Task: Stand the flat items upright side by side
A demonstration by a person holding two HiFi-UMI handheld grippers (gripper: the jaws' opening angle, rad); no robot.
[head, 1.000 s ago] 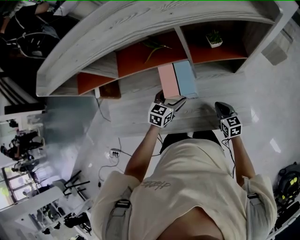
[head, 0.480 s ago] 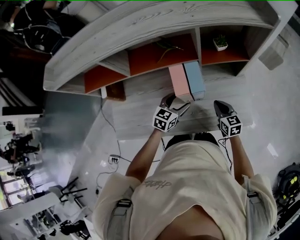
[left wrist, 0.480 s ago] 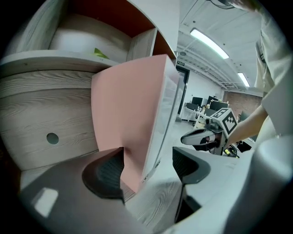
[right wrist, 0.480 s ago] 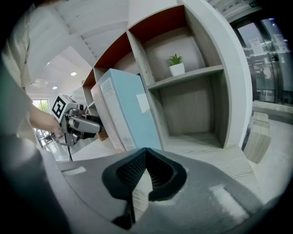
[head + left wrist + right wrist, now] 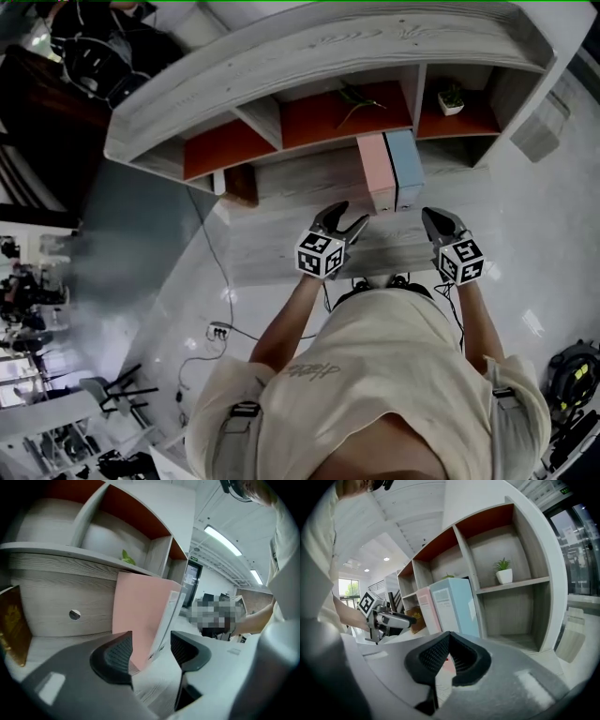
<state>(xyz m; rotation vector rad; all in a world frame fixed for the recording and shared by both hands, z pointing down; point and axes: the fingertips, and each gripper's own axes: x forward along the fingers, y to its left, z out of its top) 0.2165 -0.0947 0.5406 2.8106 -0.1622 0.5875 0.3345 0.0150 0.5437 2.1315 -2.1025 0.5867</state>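
Since 1 second ago your left gripper (image 5: 151,649) has backed off the pink box file (image 5: 377,173), jaws closing on nothing. Your right gripper (image 5: 447,660) is clamped together, empty. The pink and blue box file (image 5: 405,169) stand upright, touching, on the desk (image 5: 281,234). Both look stiff, light and tippy, so I'd pinch them at the spine.

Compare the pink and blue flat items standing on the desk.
The pink item has a pale pink cover; the blue item a light blue one. The pink item stands left, the blue item right, beside the shelf divider. Both stand upright, side by side.
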